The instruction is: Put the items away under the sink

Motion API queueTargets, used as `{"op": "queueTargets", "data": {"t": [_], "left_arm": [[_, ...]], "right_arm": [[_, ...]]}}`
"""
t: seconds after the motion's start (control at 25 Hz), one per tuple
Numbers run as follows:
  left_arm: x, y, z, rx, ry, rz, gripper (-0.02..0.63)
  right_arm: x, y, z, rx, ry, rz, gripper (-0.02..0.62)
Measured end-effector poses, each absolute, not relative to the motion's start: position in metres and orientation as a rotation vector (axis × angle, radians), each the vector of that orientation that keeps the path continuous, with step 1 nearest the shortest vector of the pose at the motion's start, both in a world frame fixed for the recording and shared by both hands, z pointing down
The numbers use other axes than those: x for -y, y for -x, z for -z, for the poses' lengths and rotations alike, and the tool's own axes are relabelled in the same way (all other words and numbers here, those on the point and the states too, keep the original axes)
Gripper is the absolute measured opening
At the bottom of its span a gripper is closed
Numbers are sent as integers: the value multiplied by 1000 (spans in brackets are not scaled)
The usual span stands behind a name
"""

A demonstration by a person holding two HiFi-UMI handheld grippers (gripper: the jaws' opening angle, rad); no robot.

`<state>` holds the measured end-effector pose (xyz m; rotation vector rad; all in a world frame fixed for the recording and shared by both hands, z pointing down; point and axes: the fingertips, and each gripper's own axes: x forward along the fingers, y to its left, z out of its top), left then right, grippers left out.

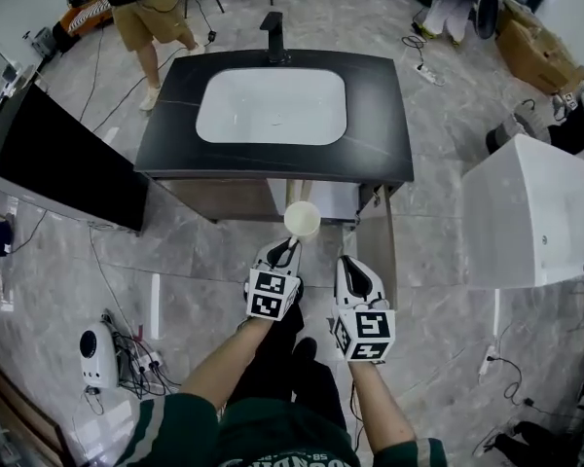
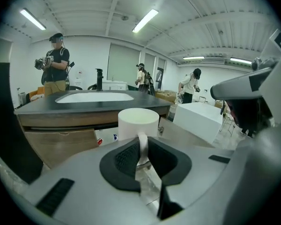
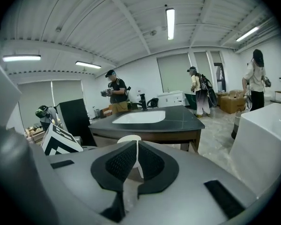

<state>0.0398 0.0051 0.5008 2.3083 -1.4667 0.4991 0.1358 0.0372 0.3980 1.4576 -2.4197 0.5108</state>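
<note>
My left gripper has its jaws clamped on the handle of the white ceramic mug; the left gripper view shows the handle pinched between the dark pads, with the mug body upright just beyond the tips; the mug is in the air, in front of the near edge of the black stone vanity top, level with the open under-sink cabinet; my right gripper sits just right of the left one and a bit nearer to me, jaws together, nothing between them; in the right gripper view the pads meet in a thin line and the mug rim peeks over them; a brown wooden cabinet door stands swung open towards me, right of the mug; a white rectangular basin is set in the top, with a black tap at its far edge; a big white box-shaped unit stands on the right; a tall black panel stands on the left; a person in khaki shorts stands far left; the grey tiled floor runs under it all.
</note>
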Motion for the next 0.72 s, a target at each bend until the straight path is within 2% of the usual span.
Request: {"op": "queueTargets", "data": {"t": [0.72], "left_arm": [[133, -65, -775, 1445, -2408, -458, 55]], "right_arm": [[60, -143, -695, 2419, -1531, -448, 43]]}}
